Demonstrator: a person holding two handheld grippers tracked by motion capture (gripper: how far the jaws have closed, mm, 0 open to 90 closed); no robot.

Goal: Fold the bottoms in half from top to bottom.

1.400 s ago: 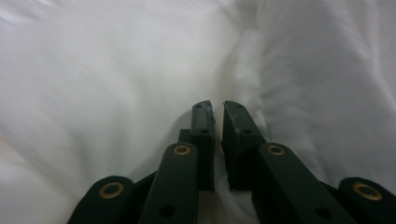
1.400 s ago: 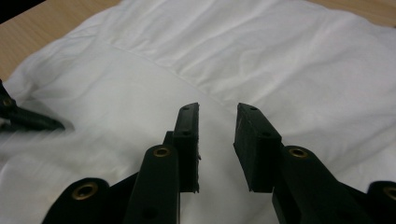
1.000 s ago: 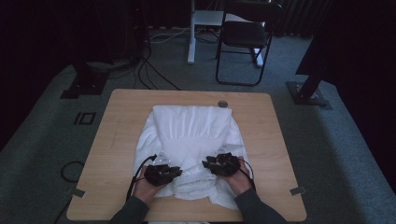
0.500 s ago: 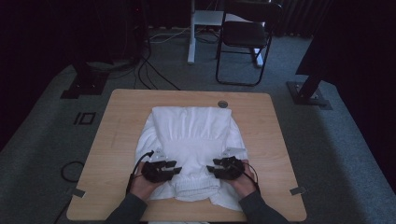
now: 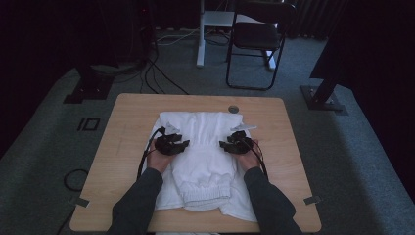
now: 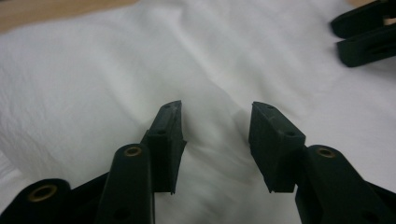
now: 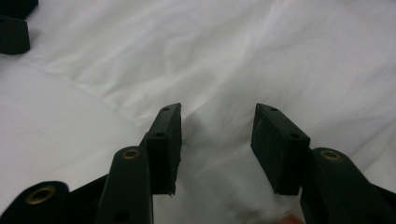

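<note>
Over the middle of a folded white garment (image 5: 203, 156), the left gripper (image 5: 182, 145) and the right gripper (image 5: 226, 145) face each other, tips pointing inward, each held in a hand coming up from the near edge of the wooden table (image 5: 122, 127). Both pairs of jaws have just been opening; in the left gripper view (image 6: 215, 140) and the right gripper view (image 7: 217, 142) they stand parted with bare cloth showing in the gap and nothing pinched between the pads. The garment lies flat in the table's centre, its ribbed hem (image 5: 205, 195) doubled toward the near edge and its far part spread toward a small round disc (image 5: 233, 108) near the table's back edge. Beyond the table, a chair (image 5: 257, 39) stands on grey carpet.

The work appears to be a fold, with a fresh hold about to be taken. Done well, each gripper would likely settle on a side edge of the cloth at matching points, bite through every layer, and lift evenly so the fold stays square and the smoothed hem is not dragged askew.
</note>
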